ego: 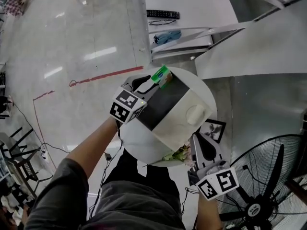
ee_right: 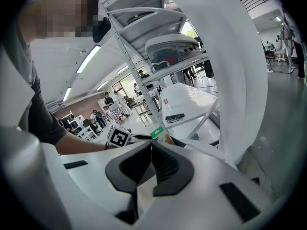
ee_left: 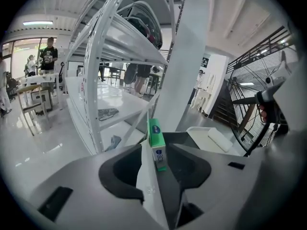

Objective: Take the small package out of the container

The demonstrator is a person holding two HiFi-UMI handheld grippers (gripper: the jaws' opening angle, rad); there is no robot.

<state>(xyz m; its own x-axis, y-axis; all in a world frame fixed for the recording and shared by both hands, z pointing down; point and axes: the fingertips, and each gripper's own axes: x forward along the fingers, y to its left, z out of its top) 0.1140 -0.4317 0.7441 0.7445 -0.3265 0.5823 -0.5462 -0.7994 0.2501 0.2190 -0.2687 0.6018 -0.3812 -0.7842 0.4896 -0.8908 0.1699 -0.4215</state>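
Left claw is holding its jaws apart around the upright green-and-white small carton package at the white rectangular plastic container's far corner. We are stretching our left forearm forward. Right claw, jaws together, is hovering at the near rim.

This is a large open workshop hall. White metal shelving racks stand on a glossy grey floor under strip lights. People stand among tables, and a pedestal fan is nearby.

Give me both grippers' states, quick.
Left gripper: open; the small package stands between its jaws, not pressed.
Right gripper: shut, nothing between its jaws.
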